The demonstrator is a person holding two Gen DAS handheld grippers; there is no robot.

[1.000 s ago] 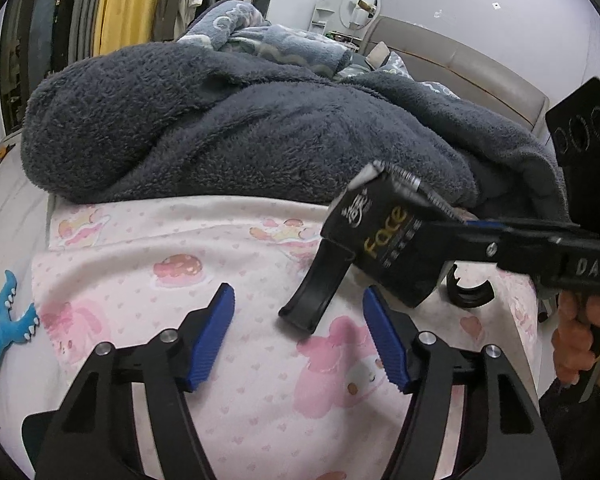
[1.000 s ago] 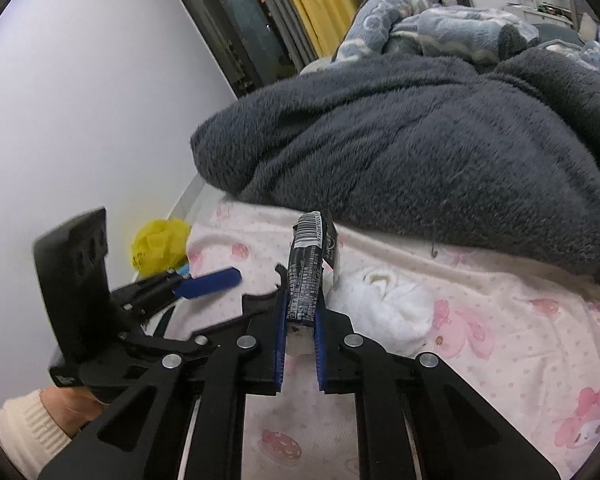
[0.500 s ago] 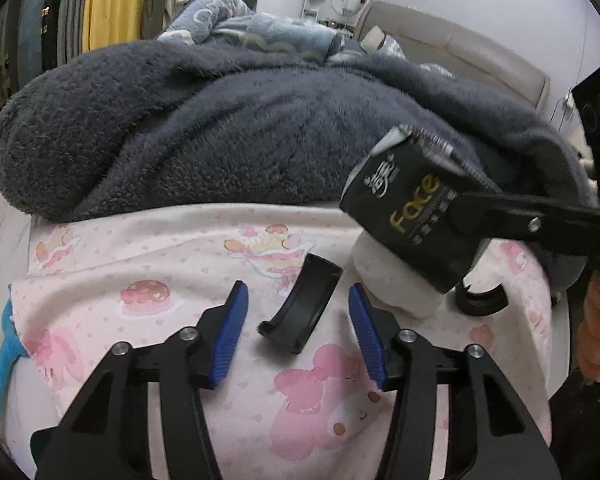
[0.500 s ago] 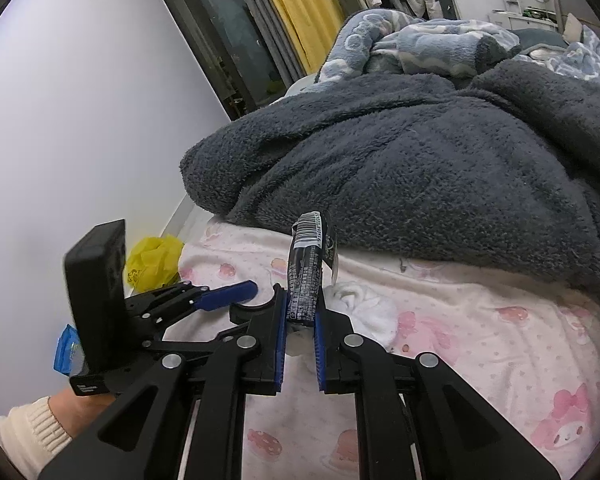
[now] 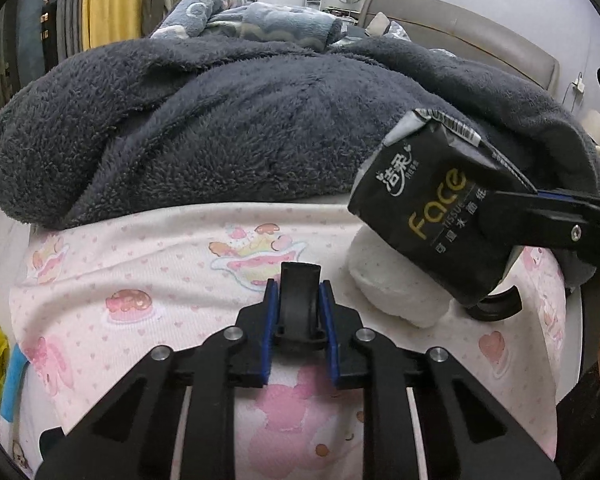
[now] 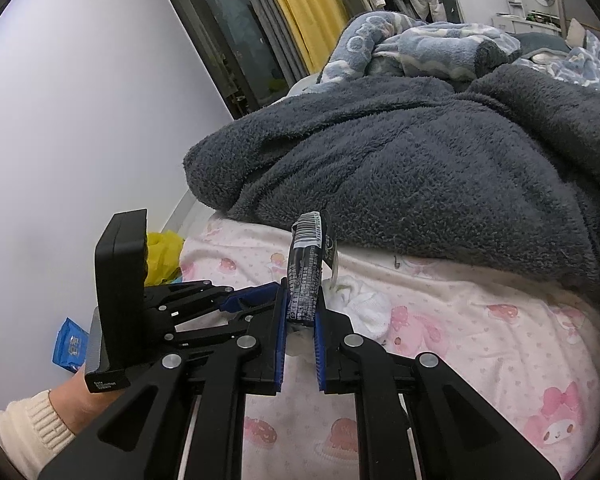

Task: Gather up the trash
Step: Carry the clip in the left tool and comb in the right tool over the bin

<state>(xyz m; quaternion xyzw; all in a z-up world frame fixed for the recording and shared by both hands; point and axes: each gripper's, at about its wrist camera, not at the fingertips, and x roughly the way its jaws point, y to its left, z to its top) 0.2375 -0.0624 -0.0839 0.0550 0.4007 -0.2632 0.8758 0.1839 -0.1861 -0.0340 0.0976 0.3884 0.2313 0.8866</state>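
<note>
My left gripper point(image 5: 299, 298) is shut on a curved black plastic piece point(image 5: 300, 300) that lies on the pink cartoon-print sheet point(image 5: 148, 272). My right gripper point(image 6: 300, 300) is shut on a black tissue packet point(image 6: 306, 276) marked "Face", held just above the sheet. In the left wrist view that tissue packet point(image 5: 432, 216) hangs at the right, over a crumpled white tissue point(image 5: 392, 284). A second black curved piece point(image 5: 500, 308) lies under the packet. In the right wrist view the left gripper point(image 6: 256, 294) sits to the left of mine, and the white tissue point(image 6: 364, 308) lies just right of the packet.
A thick dark grey fleece blanket point(image 5: 228, 128) is heaped right behind the items, with a blue patterned blanket point(image 5: 252, 20) beyond. A yellow bag point(image 6: 162, 256) and a blue packet point(image 6: 70, 344) lie on the floor at the left. A cream sleeve point(image 6: 28, 428) holds the left gripper.
My left gripper moved forward over the curved black piece and its jaws came together on it. The right gripper stayed put with the tissue packet.
</note>
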